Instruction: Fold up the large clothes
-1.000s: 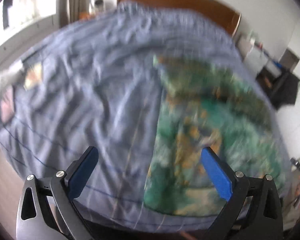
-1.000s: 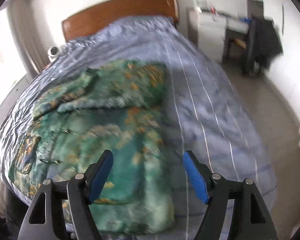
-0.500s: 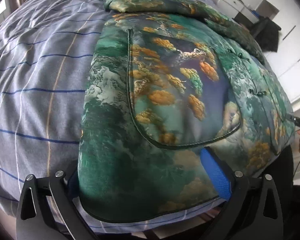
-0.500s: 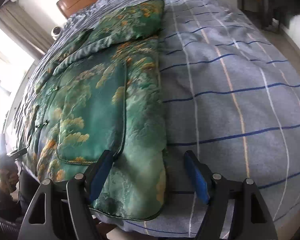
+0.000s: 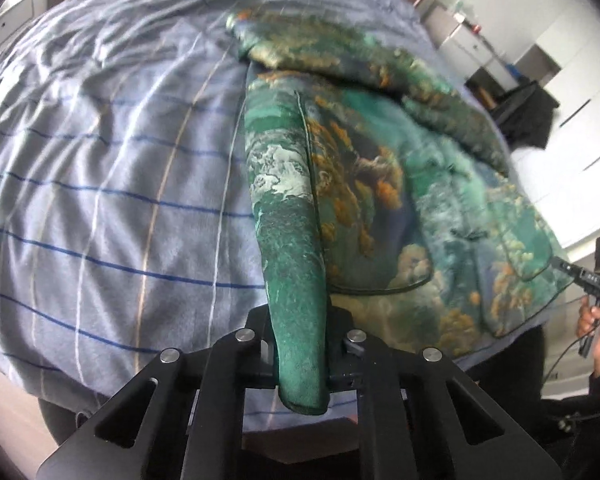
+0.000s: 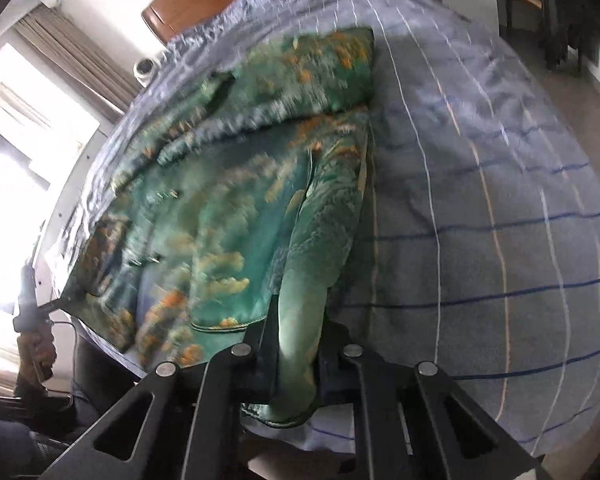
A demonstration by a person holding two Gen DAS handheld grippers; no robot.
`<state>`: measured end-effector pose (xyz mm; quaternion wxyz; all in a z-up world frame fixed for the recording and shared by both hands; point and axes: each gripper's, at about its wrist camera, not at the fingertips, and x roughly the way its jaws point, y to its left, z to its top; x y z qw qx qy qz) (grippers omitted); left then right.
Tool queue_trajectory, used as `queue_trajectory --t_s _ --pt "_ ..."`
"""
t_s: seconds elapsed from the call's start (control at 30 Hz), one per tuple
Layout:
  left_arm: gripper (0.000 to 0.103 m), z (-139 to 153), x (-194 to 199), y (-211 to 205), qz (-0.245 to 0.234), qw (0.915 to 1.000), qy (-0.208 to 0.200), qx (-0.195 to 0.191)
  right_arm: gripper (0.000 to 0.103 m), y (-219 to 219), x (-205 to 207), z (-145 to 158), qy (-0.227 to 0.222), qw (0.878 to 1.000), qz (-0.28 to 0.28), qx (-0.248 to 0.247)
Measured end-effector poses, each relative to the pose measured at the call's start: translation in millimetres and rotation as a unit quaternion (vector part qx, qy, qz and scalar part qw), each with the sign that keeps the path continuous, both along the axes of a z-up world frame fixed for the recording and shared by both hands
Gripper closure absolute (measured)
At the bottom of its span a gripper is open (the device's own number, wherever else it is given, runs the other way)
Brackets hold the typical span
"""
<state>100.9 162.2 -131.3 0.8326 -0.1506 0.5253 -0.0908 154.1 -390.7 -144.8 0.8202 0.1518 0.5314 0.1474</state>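
A green padded jacket (image 5: 380, 184) with an orange and white landscape print lies flat on the blue striped bed cover (image 5: 120, 200). My left gripper (image 5: 300, 340) is shut on the jacket's near left hem corner, and the fabric rises in a ridge from the jaws. In the right wrist view the same jacket (image 6: 220, 208) spreads to the left. My right gripper (image 6: 298, 344) is closing its jaws on the near right hem corner, with the cloth pinched between them. The pads of both grippers are hidden by the fabric.
A wooden headboard (image 6: 188, 4) stands at the far end of the bed. To the right are a white cabinet (image 5: 460, 36) and a dark chair with dark clothing (image 5: 528, 112). Curtains (image 6: 72, 56) hang by a bright window on the left. The other hand (image 5: 598, 336) shows at the picture's edge.
Both grippers came down to the jacket's near hem, straddled its corners with jaws wide, and have now shut on the cloth. The hem is bunched into a ridge at each grip.
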Motion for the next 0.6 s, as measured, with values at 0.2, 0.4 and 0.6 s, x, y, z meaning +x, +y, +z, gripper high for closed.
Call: queue_trajectory --t_s 0.2,0.4,0.6 --pt "0.093 12 -18 1 -0.005 1.0 -0.001 0.005 0.091 5 -8 17 -0.01 1.0 0.005 0.001" --pt "0.093 16 -50 6 -0.008 0.9996 0.026 0.004 0.091 4 -32 17 0.006 1.0 0.003 0.012" --pt "0.093 28 -101 22 -0.001 0.9975 0.064 -0.029 0.091 -7 -75 22 0.053 0.996 -0.016 0.075"
